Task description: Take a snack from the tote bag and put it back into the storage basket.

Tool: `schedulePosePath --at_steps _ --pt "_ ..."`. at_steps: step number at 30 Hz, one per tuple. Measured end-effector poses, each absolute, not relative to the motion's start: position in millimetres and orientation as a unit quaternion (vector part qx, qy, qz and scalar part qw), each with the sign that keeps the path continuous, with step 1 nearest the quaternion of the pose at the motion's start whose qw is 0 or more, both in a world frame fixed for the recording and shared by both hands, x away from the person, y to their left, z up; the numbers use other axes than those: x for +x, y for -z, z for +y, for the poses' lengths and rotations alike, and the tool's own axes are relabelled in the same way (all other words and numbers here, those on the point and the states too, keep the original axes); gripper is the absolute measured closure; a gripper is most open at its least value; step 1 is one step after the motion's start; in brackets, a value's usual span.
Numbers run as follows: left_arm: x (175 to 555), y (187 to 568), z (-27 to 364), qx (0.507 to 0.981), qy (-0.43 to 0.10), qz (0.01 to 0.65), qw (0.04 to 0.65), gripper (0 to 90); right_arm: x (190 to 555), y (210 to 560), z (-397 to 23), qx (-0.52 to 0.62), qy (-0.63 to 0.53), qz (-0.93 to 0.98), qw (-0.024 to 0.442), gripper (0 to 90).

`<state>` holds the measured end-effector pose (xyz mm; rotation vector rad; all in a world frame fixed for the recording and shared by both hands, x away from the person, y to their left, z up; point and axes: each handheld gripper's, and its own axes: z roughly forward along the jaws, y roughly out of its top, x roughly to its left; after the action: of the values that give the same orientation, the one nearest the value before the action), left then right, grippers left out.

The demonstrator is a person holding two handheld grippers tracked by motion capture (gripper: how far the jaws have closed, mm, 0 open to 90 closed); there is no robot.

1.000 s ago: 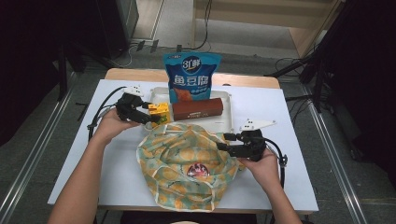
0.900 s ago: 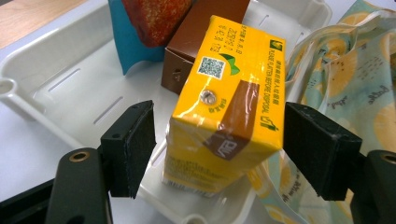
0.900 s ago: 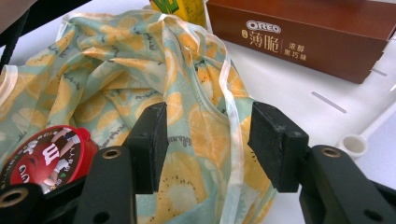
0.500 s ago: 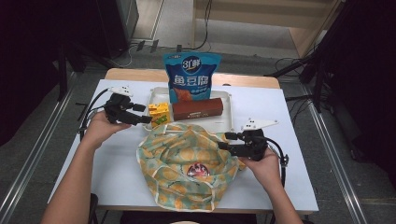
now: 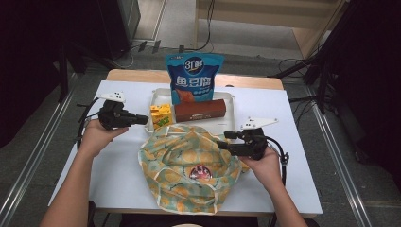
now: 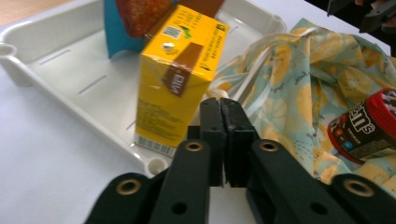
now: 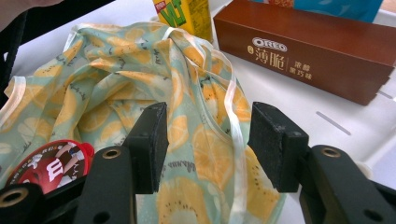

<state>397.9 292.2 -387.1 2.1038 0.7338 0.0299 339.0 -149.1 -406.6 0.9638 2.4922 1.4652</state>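
My left gripper (image 5: 144, 119) hovers over the table left of the white tray (image 5: 229, 97). Its jaws have just been closing and now stand shut with nothing between them (image 6: 220, 103). Just beyond its tips a yellow drink carton (image 6: 177, 79) stands upright in the near corner of the tray (image 6: 46, 42). My right gripper (image 5: 223, 140) is at the right rim of a lemon-print cloth bag (image 5: 179, 161). It is open, with the bag's white-edged rim (image 7: 233, 121) lying loose between the pads (image 7: 208, 135). A red M&M's tin (image 5: 198, 172) lies in the bag.
A blue snack pouch (image 5: 194, 78) stands at the back of the tray and a brown Oreo box (image 5: 200, 110) lies along its front. The yellow carton (image 5: 161, 116) is at the tray's left end. Bare white table lies left of my left hand.
My left gripper has drawn back to the left, away from the yellow carton, and its jaws have come together. The carton stays in the tray. The right gripper has not moved.
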Motion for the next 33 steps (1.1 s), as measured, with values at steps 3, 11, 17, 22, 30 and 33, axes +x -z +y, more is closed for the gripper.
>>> schedulePosePath --at_steps 3,11,17,22,30,33 --pt "399 392 286 0.85 -0.011 0.297 0.434 90.0 340 406 -147 0.313 -0.48 0.818 0.046 48.2" --pt "406 407 273 0.858 -0.016 0.3 0.417 90.0 340 407 -146 0.31 -0.48 0.82 0.047 48.3" --pt "410 411 272 0.861 -0.016 0.302 0.41 89.8 337 407 -149 0.314 -0.481 0.817 0.049 48.4" --pt "413 414 273 0.859 -0.021 0.305 0.411 86.6 336 407 -151 0.317 -0.482 0.815 0.051 48.5" --pt "413 414 275 0.854 -0.023 0.313 0.415 86.1 336 407 -151 0.318 -0.482 0.815 0.051 48.7" --pt "412 413 275 0.853 -0.015 0.308 0.422 83.6 336 407 -151 0.318 -0.482 0.815 0.051 48.7"
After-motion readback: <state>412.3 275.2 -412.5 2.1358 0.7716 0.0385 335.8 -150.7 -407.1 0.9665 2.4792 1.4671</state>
